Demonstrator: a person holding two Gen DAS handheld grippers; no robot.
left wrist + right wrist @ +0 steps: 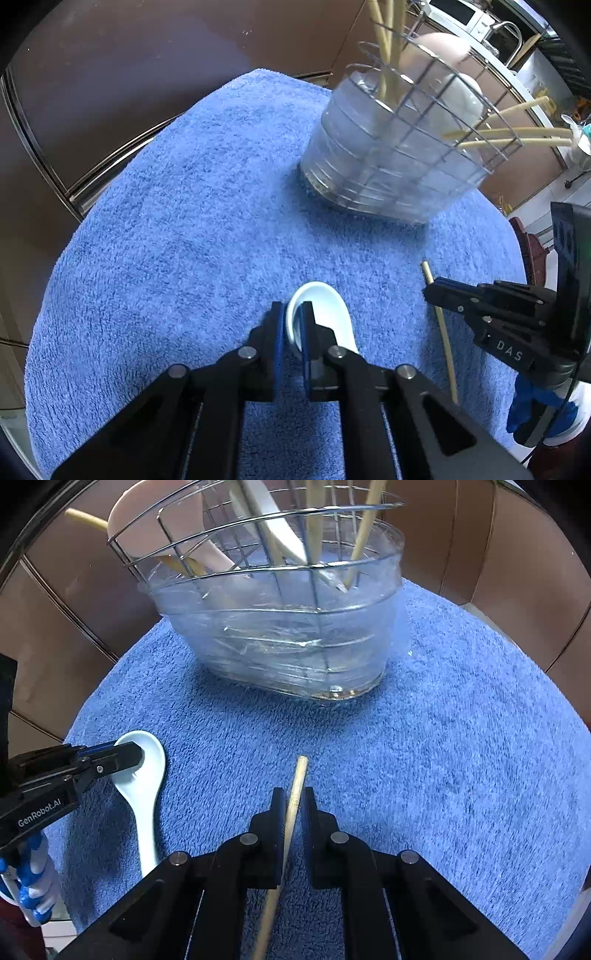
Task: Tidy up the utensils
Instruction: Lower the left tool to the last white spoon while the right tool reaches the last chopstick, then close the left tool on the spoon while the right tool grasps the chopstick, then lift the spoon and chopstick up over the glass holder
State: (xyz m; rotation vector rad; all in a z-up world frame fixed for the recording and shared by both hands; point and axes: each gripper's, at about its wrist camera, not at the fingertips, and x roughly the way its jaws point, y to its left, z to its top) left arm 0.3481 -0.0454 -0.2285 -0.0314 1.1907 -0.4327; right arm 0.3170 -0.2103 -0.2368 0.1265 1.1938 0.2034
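A white ceramic spoon [328, 314] lies on the blue towel [192, 229]. My left gripper [293, 325] is shut on the rim of its bowl; the spoon also shows in the right wrist view [144, 786]. A bamboo chopstick [291, 812] lies on the towel between the fingers of my right gripper [293, 801], which is nearly closed around it. The chopstick also shows in the left wrist view [445, 339]. A wire utensil holder in a clear plastic tub [280, 627] stands at the back, holding chopsticks and spoons.
The towel [461, 720] covers a round surface with brown cabinet panels [110, 74] behind. A kitchen counter with a microwave [461, 14] shows at the far right of the left wrist view.
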